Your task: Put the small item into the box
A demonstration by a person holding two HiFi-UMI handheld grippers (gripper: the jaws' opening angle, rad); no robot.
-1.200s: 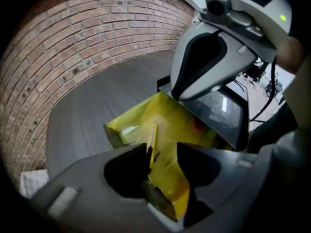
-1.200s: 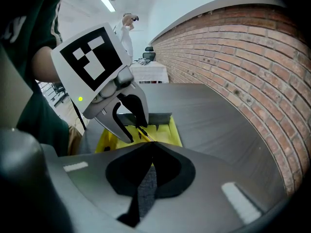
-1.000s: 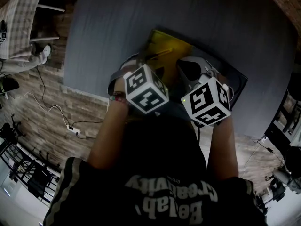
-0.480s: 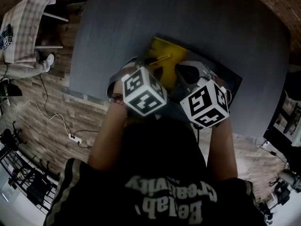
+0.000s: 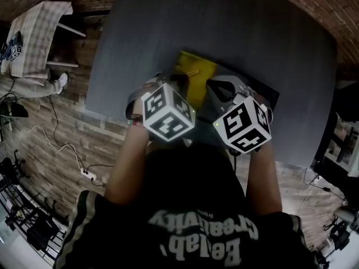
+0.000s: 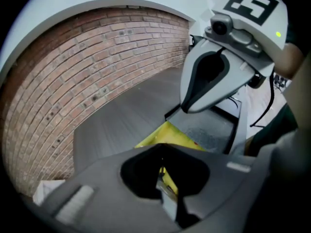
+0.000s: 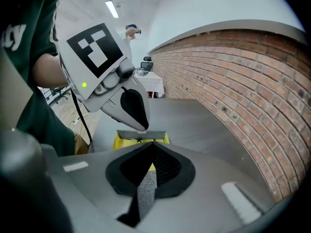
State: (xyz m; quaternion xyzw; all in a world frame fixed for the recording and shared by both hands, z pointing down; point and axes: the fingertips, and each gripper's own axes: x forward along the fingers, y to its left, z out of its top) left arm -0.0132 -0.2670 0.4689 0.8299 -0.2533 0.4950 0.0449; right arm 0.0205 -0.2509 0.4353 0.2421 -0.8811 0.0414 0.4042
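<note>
A yellow box (image 5: 197, 76) lies on the dark table (image 5: 235, 32), against a black tray (image 5: 276, 98). My left gripper (image 5: 182, 75) reaches it from the left, and its jaws are shut on the box's thin near edge (image 7: 142, 134), a grey strip in the right gripper view. In the left gripper view, yellow (image 6: 166, 135) shows just past the left gripper (image 6: 162, 173). My right gripper (image 5: 210, 84) hovers beside it over the tray's corner, shut, with nothing visible between its tips (image 7: 149, 155). I see no separate small item.
The tray's speckled grey floor (image 6: 214, 130) lies right of the yellow box. A brick wall (image 7: 252, 76) runs along the table's far side. Below the table's left edge are a brick floor, cables (image 5: 67, 150) and a checked cloth on a stand (image 5: 33, 32).
Both grippers and the yellow box sit slightly higher in the head view. The box, tipped up and wide a second ago, now looks flatter and narrower.
</note>
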